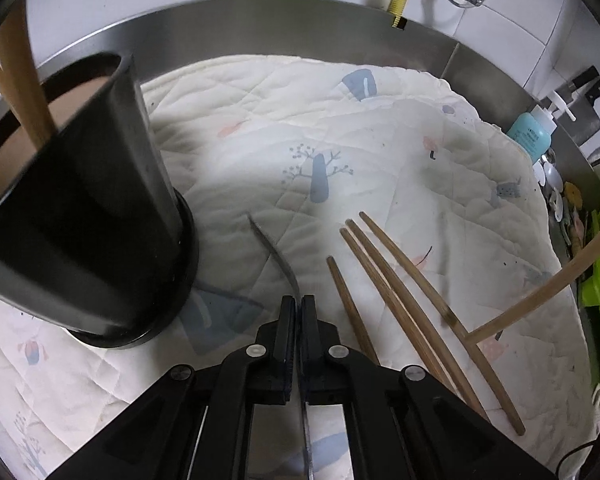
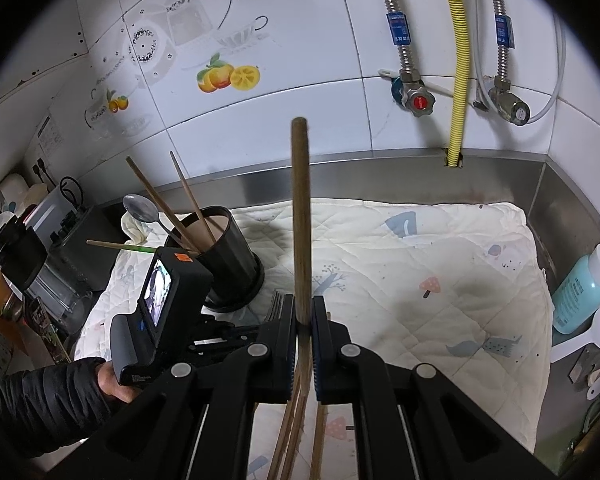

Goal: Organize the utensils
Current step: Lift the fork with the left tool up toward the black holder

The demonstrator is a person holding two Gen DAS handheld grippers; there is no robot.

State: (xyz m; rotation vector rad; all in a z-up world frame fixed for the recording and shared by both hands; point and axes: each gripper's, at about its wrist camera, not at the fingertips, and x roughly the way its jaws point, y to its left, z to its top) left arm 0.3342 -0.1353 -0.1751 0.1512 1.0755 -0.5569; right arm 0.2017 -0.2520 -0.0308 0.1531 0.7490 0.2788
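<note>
Pinching slim metal fork, left tongs; chopsticks brown.

The right gripper is clamped on a single wooden chopstick that stands nearly upright between its black fingers, its blunt end raised against the tiled wall, while more chopsticks lie below on the quilted mat. To the left stands a black utensil holder on the mat — two chopsticks and a metal spoon lean out of it. Nearer, a sleeved hand carries the left gripper — fork tines show just past it, low over the mat.
</note>
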